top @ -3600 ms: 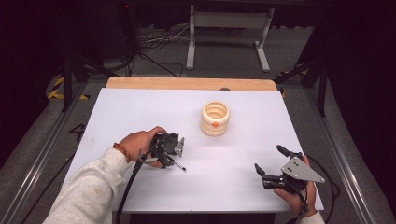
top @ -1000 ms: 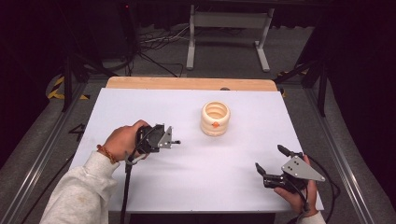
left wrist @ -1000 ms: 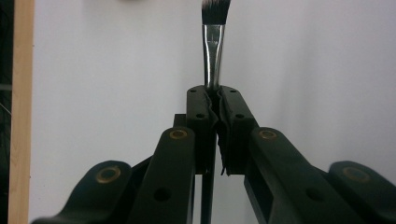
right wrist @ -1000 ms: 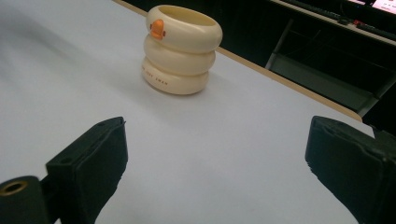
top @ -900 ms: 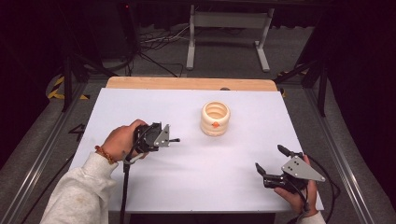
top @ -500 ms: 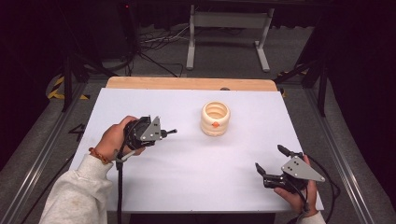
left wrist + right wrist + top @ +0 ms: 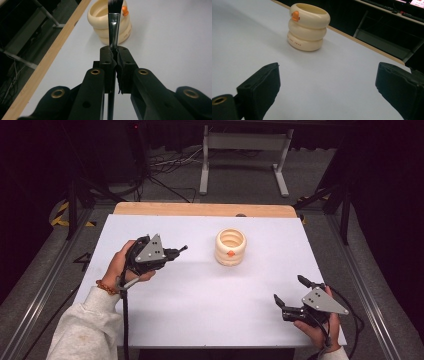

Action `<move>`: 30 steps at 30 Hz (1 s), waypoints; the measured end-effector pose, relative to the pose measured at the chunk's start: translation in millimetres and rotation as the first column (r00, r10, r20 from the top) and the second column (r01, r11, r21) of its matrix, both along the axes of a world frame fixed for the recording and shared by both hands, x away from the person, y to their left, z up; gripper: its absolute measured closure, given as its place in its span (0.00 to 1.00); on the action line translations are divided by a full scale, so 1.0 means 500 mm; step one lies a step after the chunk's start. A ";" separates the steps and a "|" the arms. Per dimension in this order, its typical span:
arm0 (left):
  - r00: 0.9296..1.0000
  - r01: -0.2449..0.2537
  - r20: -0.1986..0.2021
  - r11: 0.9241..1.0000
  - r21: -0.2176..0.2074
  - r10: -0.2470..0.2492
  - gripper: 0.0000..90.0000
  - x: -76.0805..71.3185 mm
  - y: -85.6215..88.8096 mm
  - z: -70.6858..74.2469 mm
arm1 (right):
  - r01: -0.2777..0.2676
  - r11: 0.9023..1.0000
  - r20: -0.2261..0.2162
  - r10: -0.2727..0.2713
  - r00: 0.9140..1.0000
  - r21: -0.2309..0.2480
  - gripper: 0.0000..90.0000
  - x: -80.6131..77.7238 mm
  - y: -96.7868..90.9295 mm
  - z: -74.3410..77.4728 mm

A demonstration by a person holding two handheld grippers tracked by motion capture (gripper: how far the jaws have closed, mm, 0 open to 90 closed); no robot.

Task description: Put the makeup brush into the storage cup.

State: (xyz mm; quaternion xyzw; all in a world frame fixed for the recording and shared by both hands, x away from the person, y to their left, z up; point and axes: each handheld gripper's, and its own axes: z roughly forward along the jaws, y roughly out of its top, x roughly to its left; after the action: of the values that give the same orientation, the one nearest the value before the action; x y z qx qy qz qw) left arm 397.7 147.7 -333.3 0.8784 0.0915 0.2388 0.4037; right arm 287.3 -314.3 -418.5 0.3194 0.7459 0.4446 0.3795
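Thin flat paintbrush with metal ferrule and dark bristles, clamped between left gripper's jaws, bristles toward cream three-ringed duck-billed cup ahead

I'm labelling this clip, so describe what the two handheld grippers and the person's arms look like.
Both the left gripper and right gripper have black jaws, brass-coloured screws, grey three-cornered plates and trailing black cables. The person wears a light grey sleeve and a beaded bracelet.
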 end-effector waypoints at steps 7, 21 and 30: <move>0.999 -0.053 0.003 0.990 -0.127 0.054 0.94 0.010 0.010 0.007 | 0.002 1.000 0.001 -0.002 1.000 0.000 0.07 0.000 0.000 0.000; 0.994 -0.101 0.002 0.915 -0.390 0.111 0.94 0.030 -0.012 0.027 | 0.006 1.000 0.008 -0.006 1.000 0.004 0.07 0.000 -0.003 0.000; 0.997 -0.066 0.012 0.880 -0.471 0.081 0.94 0.047 -0.057 0.057 | 0.010 1.000 0.015 -0.010 1.000 0.008 0.07 -0.001 -0.004 0.002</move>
State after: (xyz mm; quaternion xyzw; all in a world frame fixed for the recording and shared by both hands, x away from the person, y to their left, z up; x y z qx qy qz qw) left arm 421.4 119.1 -304.9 0.7465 0.1735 0.2382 0.5966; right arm 287.0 -316.2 -417.7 0.3212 0.7397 0.4481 0.3860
